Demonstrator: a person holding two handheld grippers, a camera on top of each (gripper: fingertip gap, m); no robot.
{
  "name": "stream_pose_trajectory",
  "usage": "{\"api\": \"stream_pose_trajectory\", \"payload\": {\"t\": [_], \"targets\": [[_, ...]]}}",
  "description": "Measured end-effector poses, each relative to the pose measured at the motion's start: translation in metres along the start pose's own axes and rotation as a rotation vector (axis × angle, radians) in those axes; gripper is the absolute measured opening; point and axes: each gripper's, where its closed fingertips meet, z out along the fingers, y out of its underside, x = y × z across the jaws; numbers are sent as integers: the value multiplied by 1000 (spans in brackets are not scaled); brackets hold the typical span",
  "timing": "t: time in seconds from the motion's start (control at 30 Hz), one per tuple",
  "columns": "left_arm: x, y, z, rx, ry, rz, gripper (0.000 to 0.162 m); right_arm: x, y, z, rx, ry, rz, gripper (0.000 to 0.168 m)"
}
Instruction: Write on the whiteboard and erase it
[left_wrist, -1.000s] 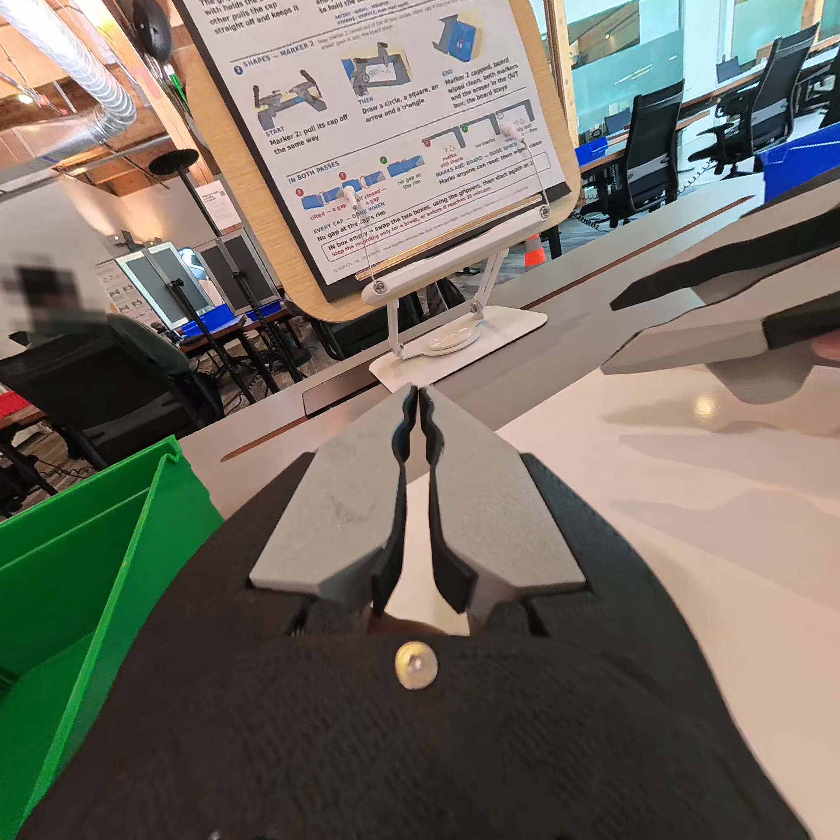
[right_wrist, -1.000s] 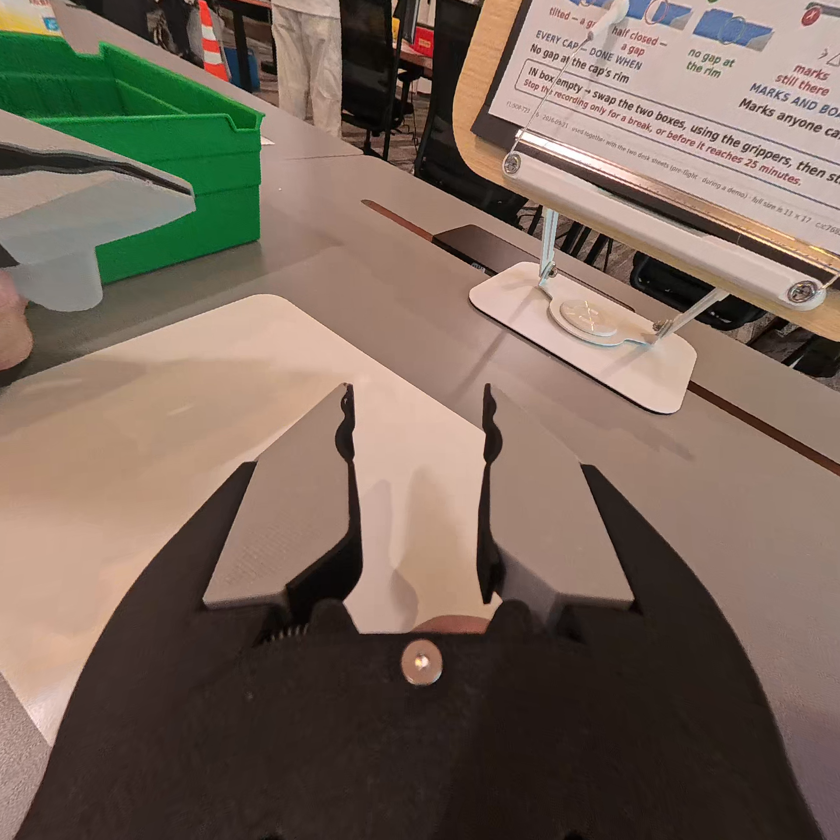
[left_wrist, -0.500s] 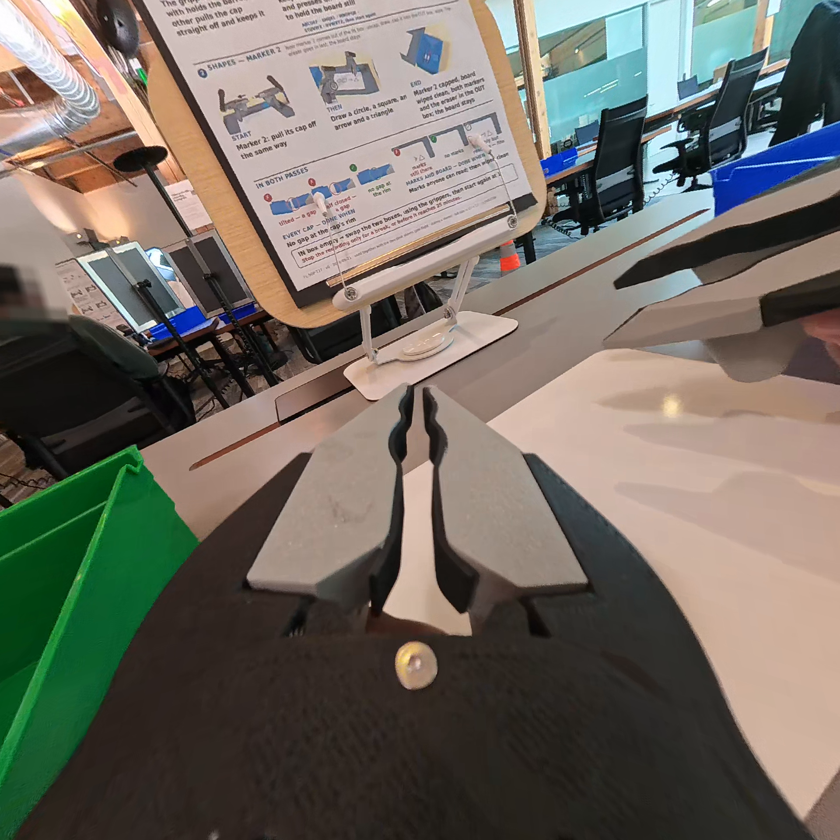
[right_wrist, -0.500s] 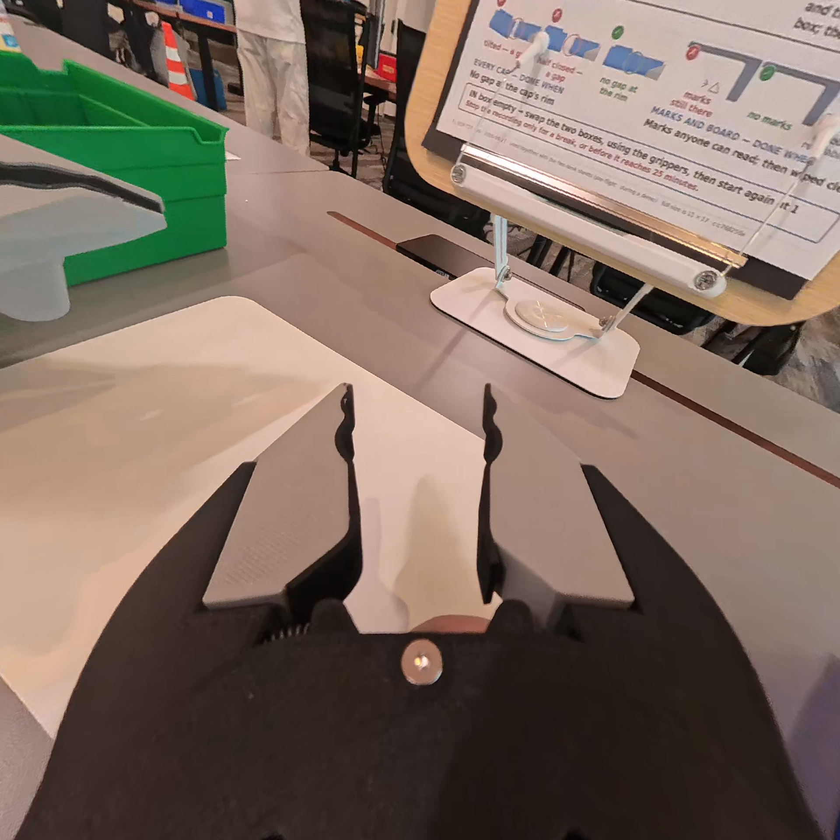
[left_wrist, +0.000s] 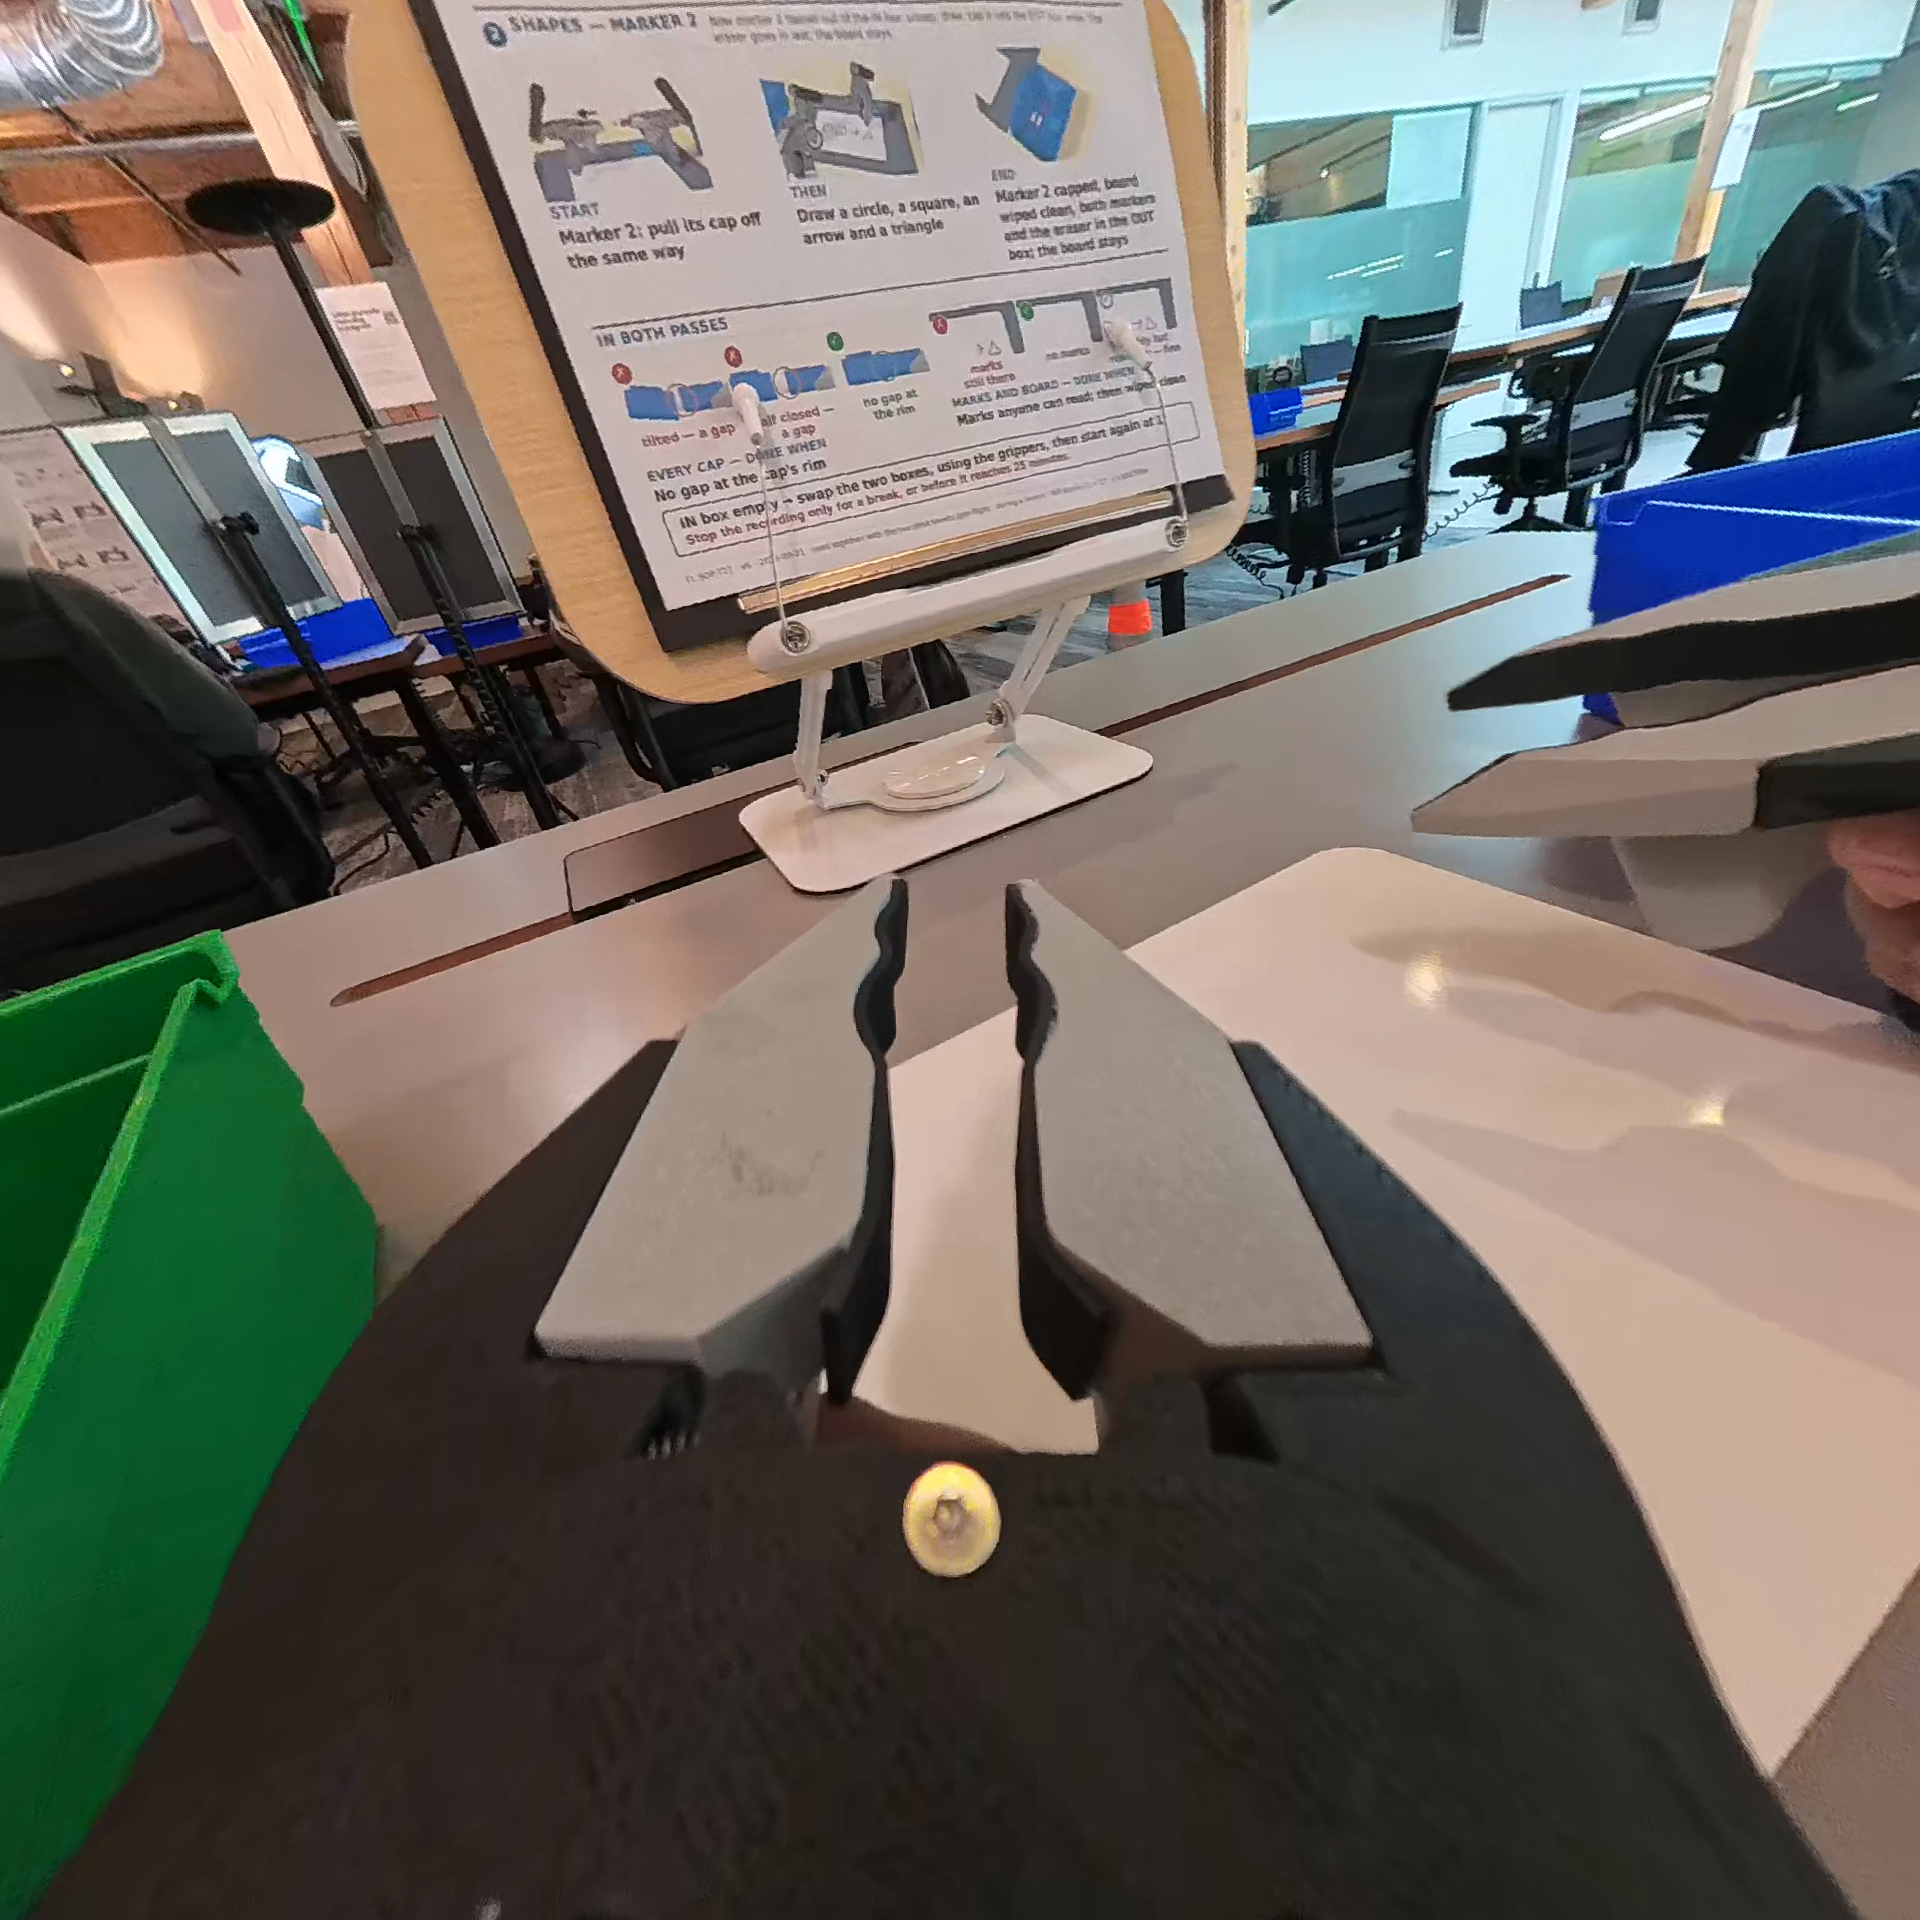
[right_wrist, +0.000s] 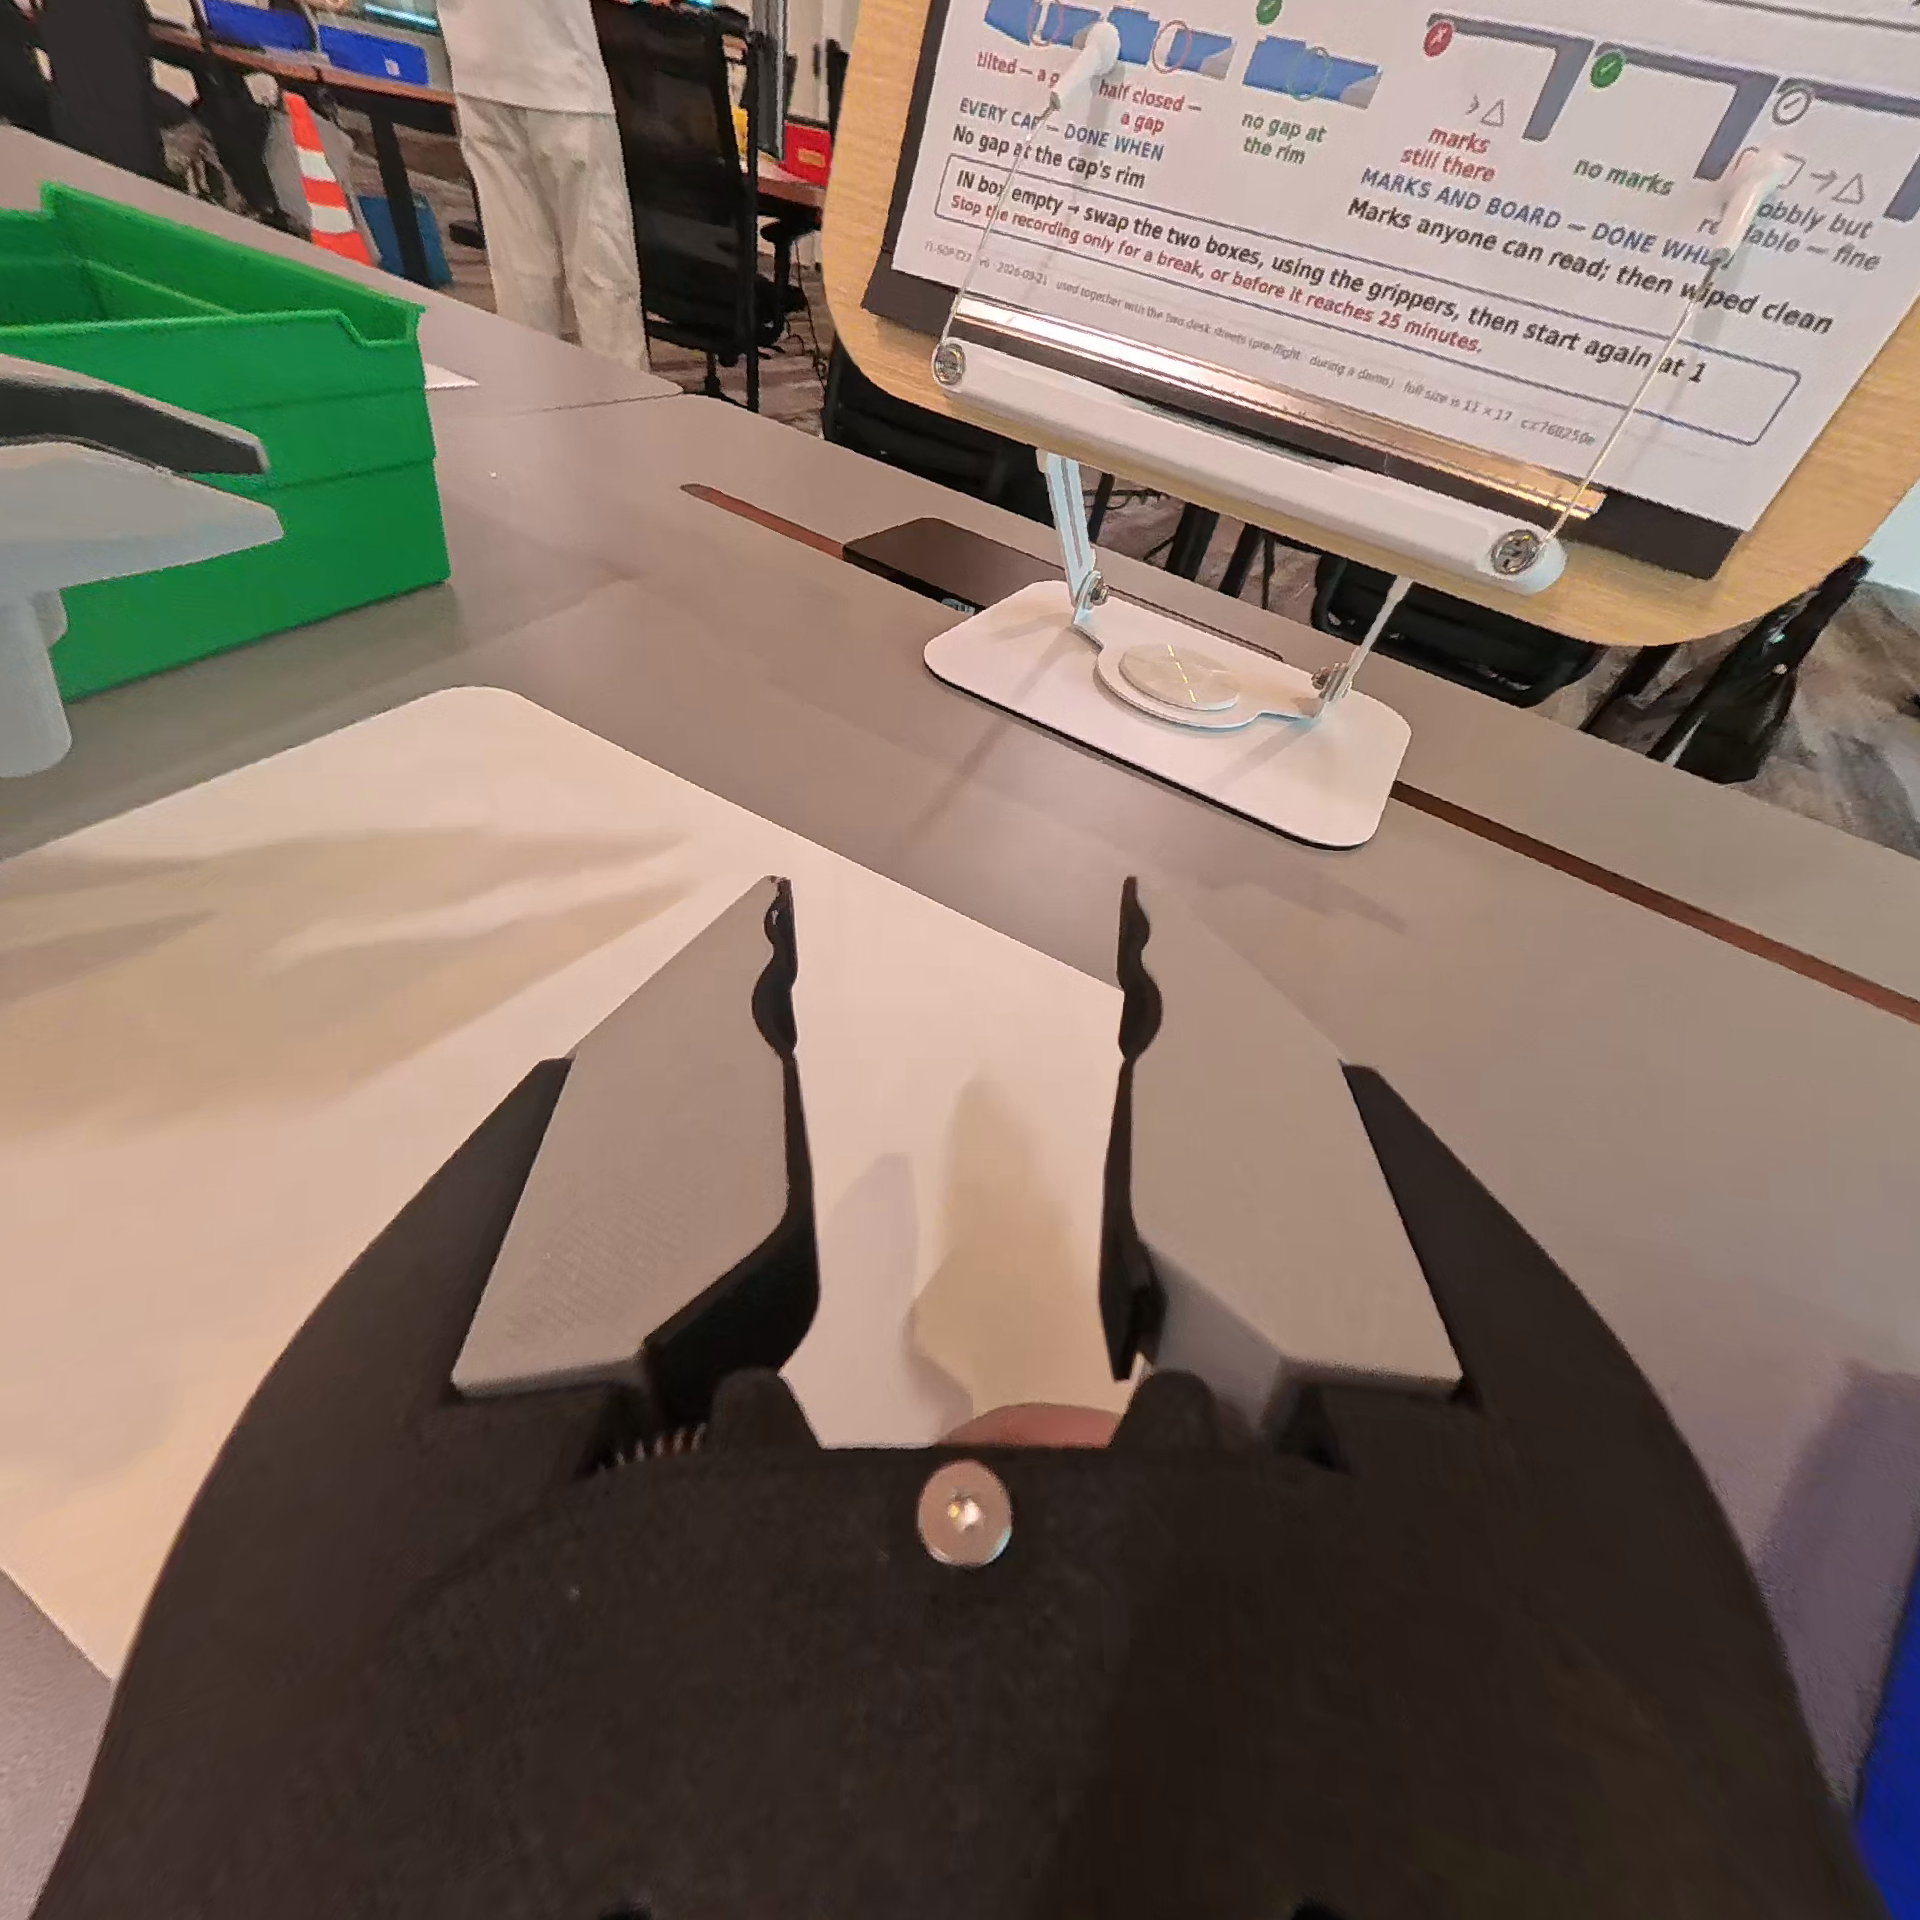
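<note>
Both tools' matte grey wedge fingers (left_wrist: 727, 1164) gape empty.

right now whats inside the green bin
Only part of the green bin shows: green inner walls and a divider. Its floor is hidden, so whether anything lies inside cannot be told.

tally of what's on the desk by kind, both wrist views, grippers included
Hand-held gripper: 2, left and right, both empty
Storage bin: 2, green bin and blue bin
Whiteboard: 1, no marks visible
Instruction stand: 1
Total: 6
No marker or eraser shows in either view.
</note>
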Motion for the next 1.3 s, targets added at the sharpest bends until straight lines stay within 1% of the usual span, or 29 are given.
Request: {"api": "stream_pose_trajectory", "payload": {"t": [0.1, 0.27, 0.47, 0.7, 1.0, 1.13, 1.17, 1.23, 1.3], "targets": [[0, 1, 1, -7, 2, -4, 16, 1, 0, 0, 1, -11, 23, 60], [6, -1, 0, 2, 2, 48, 15, 1, -5, -5, 23, -2, 2, 60], [2, -1, -4, 7, -17, 44, 14, 3, -2, -10, 13, 4, 10, 60], [4, -2, -5, 20, -28, 84, 13, 4, 0, -14, 15, -12, 45, 60], [6, -3, -3, 23, -28, 103, 12, 1, 1, -13, 8, -17, 27, 60], [7, -4, -5, 38, -31, 148, 10, 0, 3, -10, -8, -24, 20, 59], [8, -4, -5, 35, -32, 153, 11, -1, 4, -9, -14, -28, 17, 59], [3, -3, -4, 26, -64, 132, 27, -4, 5, -9, -22, -33, 9, 59], [-1, -2, -3, 17, -65, 93, 34, -4, 4, -10, -21, -28, -2, 59]]}}
